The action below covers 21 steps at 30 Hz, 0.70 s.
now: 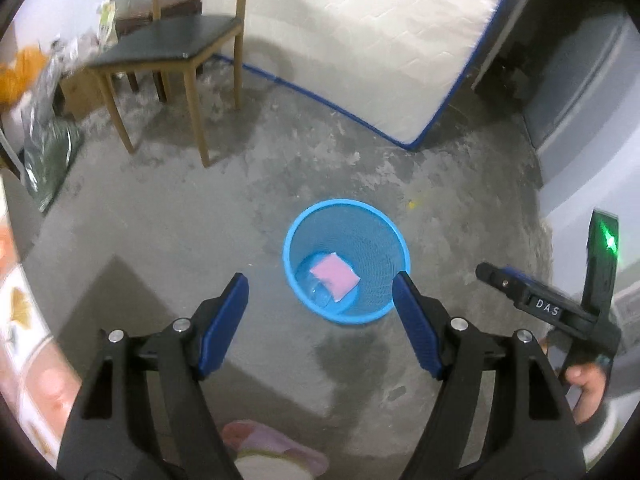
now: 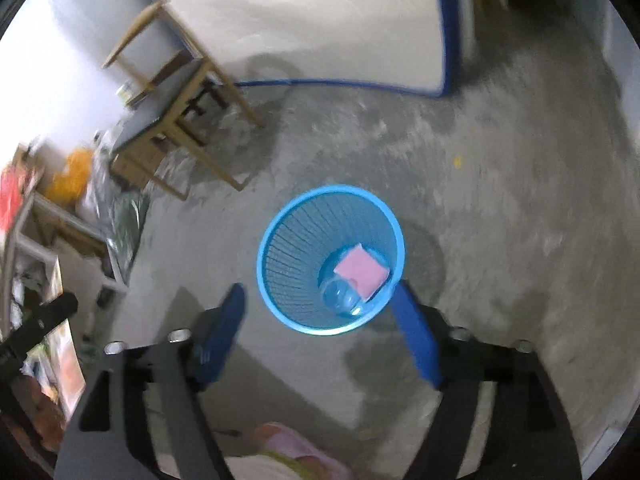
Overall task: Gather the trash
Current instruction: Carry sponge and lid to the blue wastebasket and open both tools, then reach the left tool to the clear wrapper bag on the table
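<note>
A blue mesh bin (image 1: 382, 220) stands on the concrete floor. Inside lie a pink square piece (image 1: 335, 276) and a clear plastic bottle (image 1: 320, 294). My left gripper (image 1: 320, 292) is open and empty, held above the bin's near side. The right gripper's body (image 1: 548, 308) shows at the right edge of the left wrist view. In the right wrist view the bin (image 2: 292, 224) sits in the middle with the pink piece (image 2: 362, 270) and bottle (image 2: 342, 298) inside. My right gripper (image 2: 320, 304) is open and empty above the bin's near rim.
A wooden chair with a dark seat (image 1: 168, 44) stands at the back left. A white mattress (image 1: 360, 32) leans against the wall behind the bin. Bags and clutter (image 1: 44, 120) lie at the left. A pink slipper (image 1: 272, 448) is at the bottom edge.
</note>
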### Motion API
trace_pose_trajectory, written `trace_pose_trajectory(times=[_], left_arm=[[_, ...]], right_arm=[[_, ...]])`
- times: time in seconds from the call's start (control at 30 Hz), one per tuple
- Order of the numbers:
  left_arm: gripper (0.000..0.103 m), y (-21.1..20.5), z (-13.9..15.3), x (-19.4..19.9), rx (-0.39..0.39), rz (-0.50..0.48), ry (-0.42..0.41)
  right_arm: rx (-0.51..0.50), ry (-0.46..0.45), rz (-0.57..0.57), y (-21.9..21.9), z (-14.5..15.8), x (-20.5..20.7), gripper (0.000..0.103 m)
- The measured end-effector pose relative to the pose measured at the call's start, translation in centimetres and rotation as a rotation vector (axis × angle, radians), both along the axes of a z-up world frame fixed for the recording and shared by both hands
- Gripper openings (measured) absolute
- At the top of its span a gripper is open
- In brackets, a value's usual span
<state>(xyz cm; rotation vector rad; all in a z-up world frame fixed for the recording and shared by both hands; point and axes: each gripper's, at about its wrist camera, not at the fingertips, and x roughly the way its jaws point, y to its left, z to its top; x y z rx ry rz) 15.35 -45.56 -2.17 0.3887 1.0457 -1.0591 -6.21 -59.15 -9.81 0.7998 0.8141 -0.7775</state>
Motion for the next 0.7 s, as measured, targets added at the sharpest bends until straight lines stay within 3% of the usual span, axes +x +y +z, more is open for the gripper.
trace_pose_trajectory(times=[0.07, 0.17, 0.3, 0.47, 0.7], left_arm=[[0.085, 1.7, 1.3, -0.7, -0.018, -0.037, 0.017], [0.086, 4.9, 3.3, -2.0, -0.047, -0.061, 0.031], [0.091, 10.3, 5.4, -2.5, -0.087, 0.004, 0.047], [0.094, 17.5, 7.2, -1.3, -0.147, 0.142, 0.042], [0.094, 29.7, 8.9, 2.4, -0.175, 0.351, 0.037]], right_arm=[[-0.099, 0.035, 0.041, 2.4, 2.4, 0.8, 0.092], [-0.237, 0.047, 0.085, 5.7, 5.5, 1.7, 0.096], [-0.378, 0.050, 0.141, 9.7, 8.7, 3.3, 0.096], [-0.416, -0.099, 0.362, 14.1, 11.6, 5.2, 0.096], [-0.453, -0.230, 0.487, 20.6, 14.7, 7.8, 0.096]])
